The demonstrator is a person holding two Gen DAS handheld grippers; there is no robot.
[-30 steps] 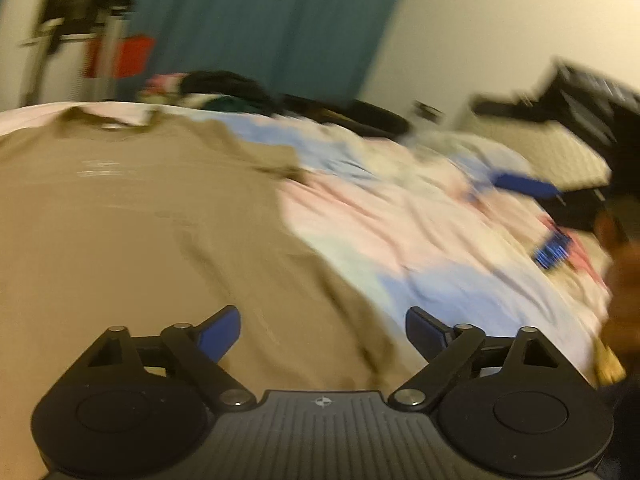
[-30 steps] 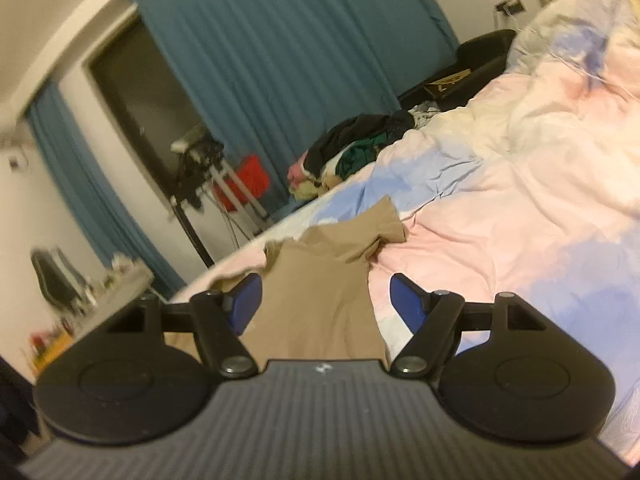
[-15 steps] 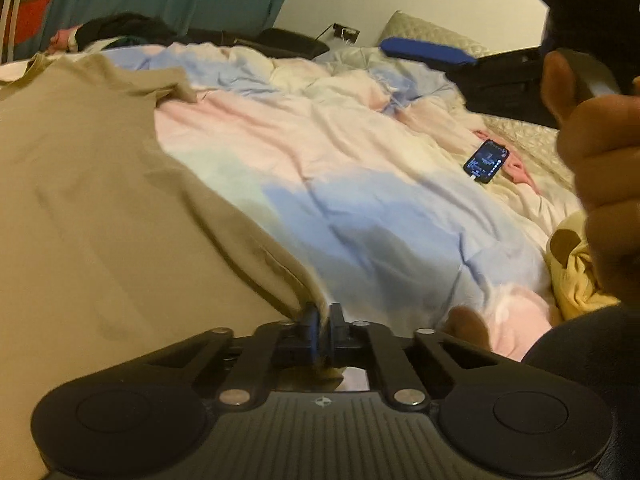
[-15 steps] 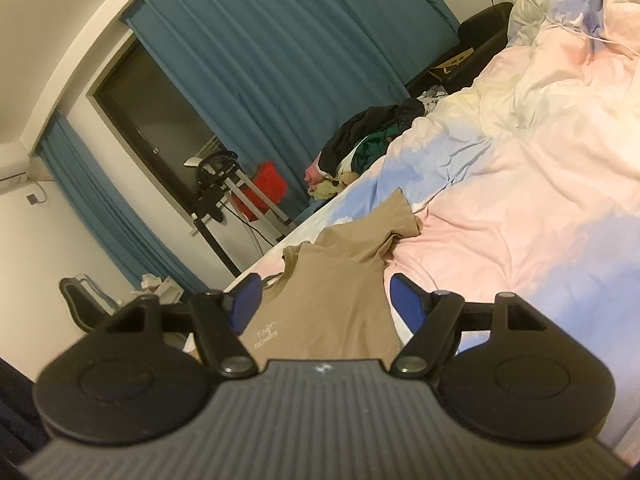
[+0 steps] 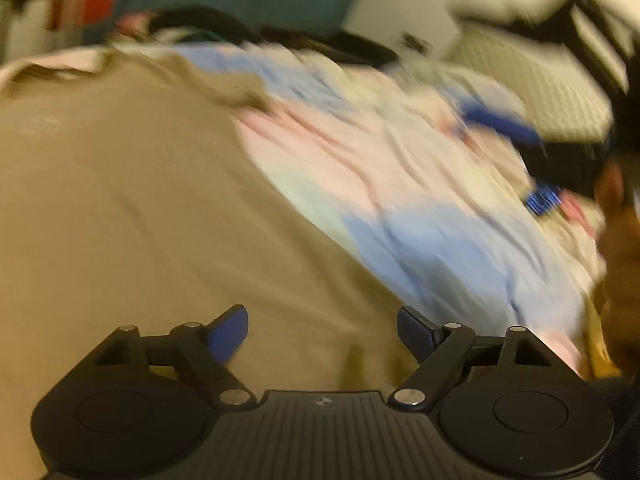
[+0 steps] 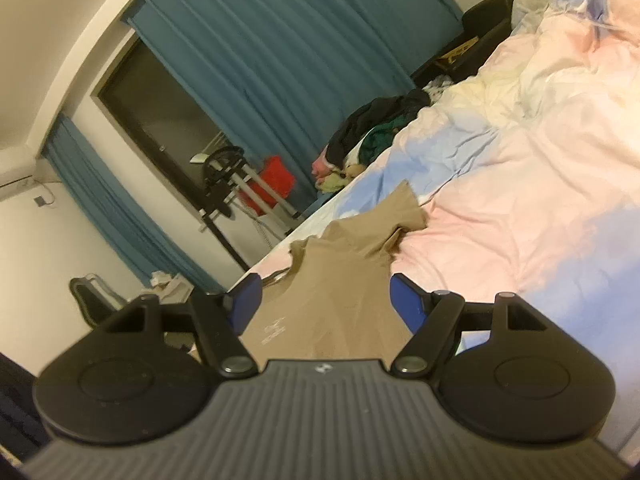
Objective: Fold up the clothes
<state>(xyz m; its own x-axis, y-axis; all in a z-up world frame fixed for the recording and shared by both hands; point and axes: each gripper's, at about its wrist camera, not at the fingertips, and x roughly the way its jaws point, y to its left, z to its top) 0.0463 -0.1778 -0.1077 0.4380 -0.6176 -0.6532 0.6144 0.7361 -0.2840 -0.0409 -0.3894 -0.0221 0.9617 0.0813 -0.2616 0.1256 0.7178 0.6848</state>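
Note:
A tan T-shirt (image 5: 132, 208) lies spread flat on a pastel bed cover (image 5: 400, 200); the left wrist view is blurred by motion. My left gripper (image 5: 322, 330) is open and empty just above the shirt's lower right part. In the right wrist view the same tan T-shirt (image 6: 340, 280) lies ahead, its collar and one sleeve at the far end. My right gripper (image 6: 325, 300) is open and empty, held above the shirt's near part.
A pile of dark and coloured clothes (image 6: 376, 132) lies at the bed's far end. A phone (image 5: 542, 200) and a blue object (image 5: 500, 124) lie on the cover at right. A hand (image 5: 620, 264) shows at the right edge. Teal curtains (image 6: 280, 72) hang behind.
Half a second ago my left gripper was shut at the shirt's edge; now it is open and looks across the shirt. My right gripper has stayed open and shifted slightly.

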